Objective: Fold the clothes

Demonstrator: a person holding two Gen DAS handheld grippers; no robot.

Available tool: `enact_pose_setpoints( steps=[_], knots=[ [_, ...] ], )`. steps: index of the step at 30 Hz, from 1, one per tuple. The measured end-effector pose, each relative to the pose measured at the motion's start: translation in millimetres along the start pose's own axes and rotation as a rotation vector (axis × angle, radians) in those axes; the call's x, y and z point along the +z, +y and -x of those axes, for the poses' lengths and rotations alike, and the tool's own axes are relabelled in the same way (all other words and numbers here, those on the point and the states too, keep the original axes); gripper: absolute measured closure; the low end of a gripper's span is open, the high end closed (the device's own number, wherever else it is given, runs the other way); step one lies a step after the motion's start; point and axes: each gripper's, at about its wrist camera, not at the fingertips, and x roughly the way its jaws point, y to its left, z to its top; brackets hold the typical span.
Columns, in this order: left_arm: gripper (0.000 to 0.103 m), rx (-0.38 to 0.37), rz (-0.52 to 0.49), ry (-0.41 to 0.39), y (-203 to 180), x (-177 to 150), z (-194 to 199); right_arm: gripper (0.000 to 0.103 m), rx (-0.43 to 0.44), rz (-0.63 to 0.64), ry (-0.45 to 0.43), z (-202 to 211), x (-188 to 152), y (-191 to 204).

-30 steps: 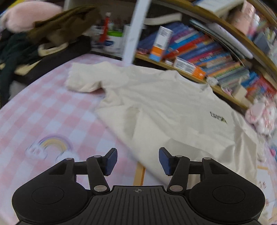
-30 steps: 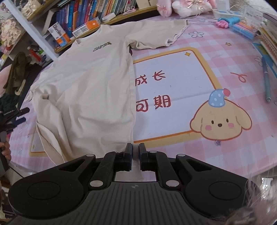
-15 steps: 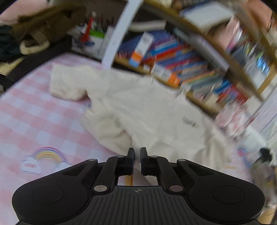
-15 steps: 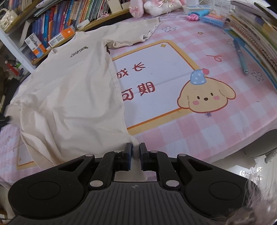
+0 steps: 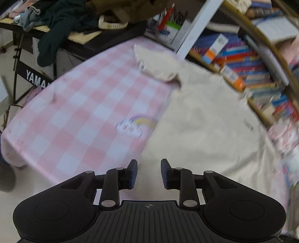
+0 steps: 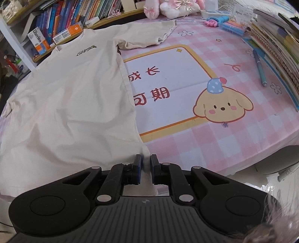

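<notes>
A: Nearest items, right wrist view?
B: Right claw (image 6: 145, 169), jaws narrow, pinching the near hem corner of the cream T-shirt (image 6: 71, 104). Cloth sits between the pads and runs back under the claw.

A: Left claw?
B: Left claw (image 5: 149, 173), jaws opening, a modest gap. It hangs over the near left edge of the T-shirt (image 5: 209, 130); cloth shows through the gap, but the pads do not press on it. That view is blurred.

A: Where is the shirt?
B: Spread flat, front up, on the pink checked tablecloth (image 6: 214, 149) covering the worktop, collar far, hem near. A small dark chest logo (image 6: 86, 50) lies near the collar. One sleeve (image 6: 149, 35) reaches far right; the other sleeve (image 5: 158, 63) lies far left in the left wrist view.

A: Beside it?
B: Right of the shirt, a printed white panel with red characters (image 6: 149, 89) and a cartoon puppy (image 6: 222, 104). Left of the shirt, a rainbow print (image 5: 136, 125).

A: Further out?
B: A blue pen (image 6: 260, 69) at the right, stacked books (image 6: 276, 43) at the right edge, a pink plush toy (image 6: 172, 7) at the far edge. Behind, a bookshelf (image 6: 74, 16) full of books. Far left, dark clothes (image 5: 61, 24) heaped on a black keyboard stand (image 5: 31, 74).
</notes>
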Motion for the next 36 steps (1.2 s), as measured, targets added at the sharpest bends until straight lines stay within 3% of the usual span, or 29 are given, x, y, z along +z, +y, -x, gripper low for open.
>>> enact_pose_setpoints(
  steps=[3,5,8,10,11,12,15,17,19,21,22,25,27,29,33,36],
  knots=[
    [0.070,0.015,-0.020,0.016,-1.2,-11.9,-2.4,0.093,-0.004,0.010,0.003,-0.1,-0.2,1.5],
    [0.055,0.031,-0.021,0.014,-1.7,-14.8,-4.2,0.093,-0.006,0.020,0.006,-0.2,0.4,2.7],
    [0.053,0.037,-0.040,0.003,-6.3,-20.3,-7.4,0.093,-0.007,0.031,0.010,-0.5,0.7,3.3],
    [0.061,0.028,-0.063,-0.007,-13.3,-24.1,-10.3,0.093,-0.006,0.034,0.012,-0.4,1.0,3.0],
    [0.088,0.019,-0.059,-0.002,-17.8,-24.3,-12.8,0.093,-0.004,0.033,0.012,-0.4,1.4,2.6],
    [0.096,0.005,-0.030,0.006,-21.1,-23.2,-14.3,0.093,-0.002,0.032,0.013,-0.4,1.7,2.2],
    [0.097,-0.090,0.005,-0.070,-52.6,-14.3,-9.0,0.093,0.003,0.027,0.011,-0.3,1.7,1.3],
    [0.095,-0.199,-0.074,-0.073,-93.9,-11.0,-12.3,0.093,0.005,0.025,0.010,-0.3,1.6,0.9],
    [0.087,-0.291,-0.162,-0.029,-130.6,-8.5,-21.0,0.093,0.006,0.029,0.011,-0.6,2.0,1.9],
    [0.084,-0.331,-0.161,-0.062,-132.9,-4.2,-15.5,0.093,0.009,0.031,0.015,-1.2,2.9,1.9],
    [0.078,-0.347,-0.150,-0.085,-129.6,-1.9,-11.0,0.093,0.012,0.028,0.017,-1.1,2.9,1.2],
    [0.072,-0.270,-0.100,-0.150,-97.4,3.3,-0.2,0.093,0.027,0.015,0.010,0.2,0.6,-1.9],
    [0.073,-0.170,-0.061,-0.136,-75.2,3.4,-2.4,0.093,0.037,0.011,0.004,0.4,-0.3,-3.8],
    [0.073,-0.126,-0.048,-0.093,-65.3,-0.3,-10.0,0.093,0.044,0.011,0.004,0.6,-0.3,-4.6],
    [0.073,-0.153,-0.111,-0.020,-81.6,-18.2,-25.4,0.094,0.050,0.028,0.009,-0.8,2.6,-4.8],
    [0.072,-0.193,-0.222,0.018,-110.1,-32.9,-33.1,0.093,0.049,0.041,0.009,-1.6,3.7,-3.4]
  ],
)
